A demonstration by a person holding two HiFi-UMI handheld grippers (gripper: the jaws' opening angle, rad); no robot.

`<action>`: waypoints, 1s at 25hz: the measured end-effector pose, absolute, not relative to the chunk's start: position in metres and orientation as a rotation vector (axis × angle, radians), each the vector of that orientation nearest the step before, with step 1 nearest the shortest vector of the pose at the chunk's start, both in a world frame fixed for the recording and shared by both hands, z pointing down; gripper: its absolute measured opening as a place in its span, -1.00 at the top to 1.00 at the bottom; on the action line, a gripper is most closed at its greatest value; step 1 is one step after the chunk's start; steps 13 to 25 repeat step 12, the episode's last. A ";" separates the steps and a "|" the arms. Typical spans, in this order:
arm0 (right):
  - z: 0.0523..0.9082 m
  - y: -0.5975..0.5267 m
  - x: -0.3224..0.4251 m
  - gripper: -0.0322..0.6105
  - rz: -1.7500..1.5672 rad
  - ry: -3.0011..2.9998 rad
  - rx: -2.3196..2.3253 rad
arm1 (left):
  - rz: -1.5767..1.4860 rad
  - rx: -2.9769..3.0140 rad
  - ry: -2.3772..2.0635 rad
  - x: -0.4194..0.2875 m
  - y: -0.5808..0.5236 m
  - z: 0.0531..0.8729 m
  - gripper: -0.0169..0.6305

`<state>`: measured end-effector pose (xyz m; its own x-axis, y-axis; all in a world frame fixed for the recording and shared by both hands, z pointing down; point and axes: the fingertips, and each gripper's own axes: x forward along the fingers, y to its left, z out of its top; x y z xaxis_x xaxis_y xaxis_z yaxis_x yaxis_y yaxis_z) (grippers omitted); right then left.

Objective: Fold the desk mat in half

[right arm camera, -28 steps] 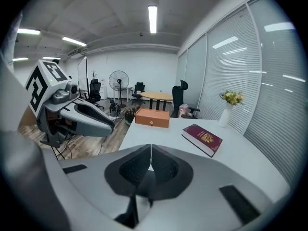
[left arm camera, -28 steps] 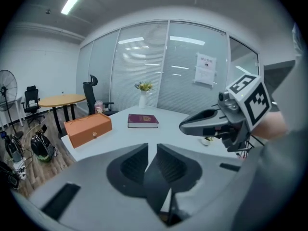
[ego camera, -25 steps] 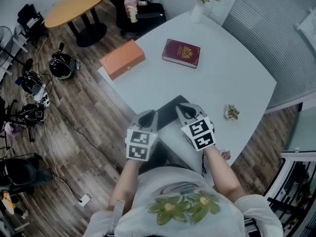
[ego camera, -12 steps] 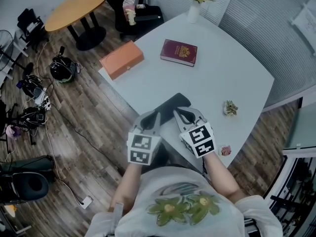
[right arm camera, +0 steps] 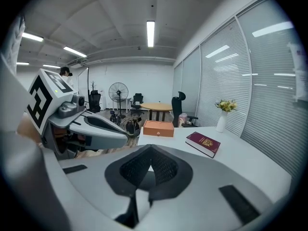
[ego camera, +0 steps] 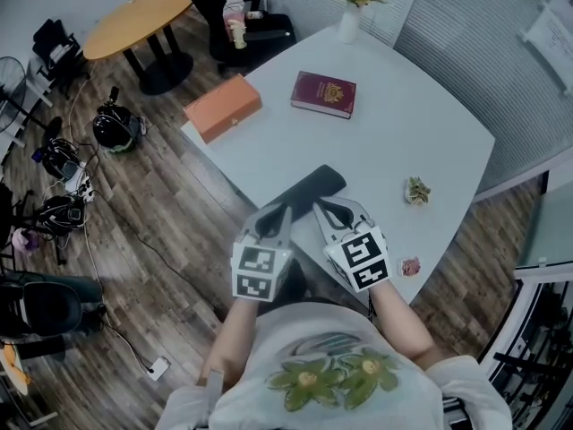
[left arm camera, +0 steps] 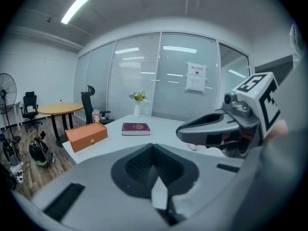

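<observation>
Head view, left hand-held gripper [ego camera: 284, 210], right hand-held gripper [ego camera: 320, 207], both pinching desk mat [ego camera: 313, 184], maroon book [ego camera: 323, 93] (title unreadable)

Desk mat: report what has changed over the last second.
The left gripper and the right gripper, both shut on the desk mat's near edge, have lifted it slightly above the white table. Any sideways move is unclear, since the head camera shifted too. Nothing was let go. The red book, orange box and flower vase stayed put.

One book [ego camera: 323, 94], one box [ego camera: 223, 107] (orange), one vase [ego camera: 348, 27], one mat [ego camera: 312, 187]
</observation>
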<state>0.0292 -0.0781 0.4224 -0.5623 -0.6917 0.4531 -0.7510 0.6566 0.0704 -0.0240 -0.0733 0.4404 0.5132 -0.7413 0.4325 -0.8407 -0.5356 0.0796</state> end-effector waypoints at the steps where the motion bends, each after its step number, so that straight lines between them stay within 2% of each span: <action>1: 0.422 -0.076 0.029 0.85 0.181 -2.428 1.130 | 0.509 2.479 -1.329 -0.024 -0.071 0.440 0.93; 25: 0.424 -0.051 0.040 0.85 0.192 -2.411 1.146 | 0.514 2.478 -1.309 -0.021 -0.048 0.444 0.93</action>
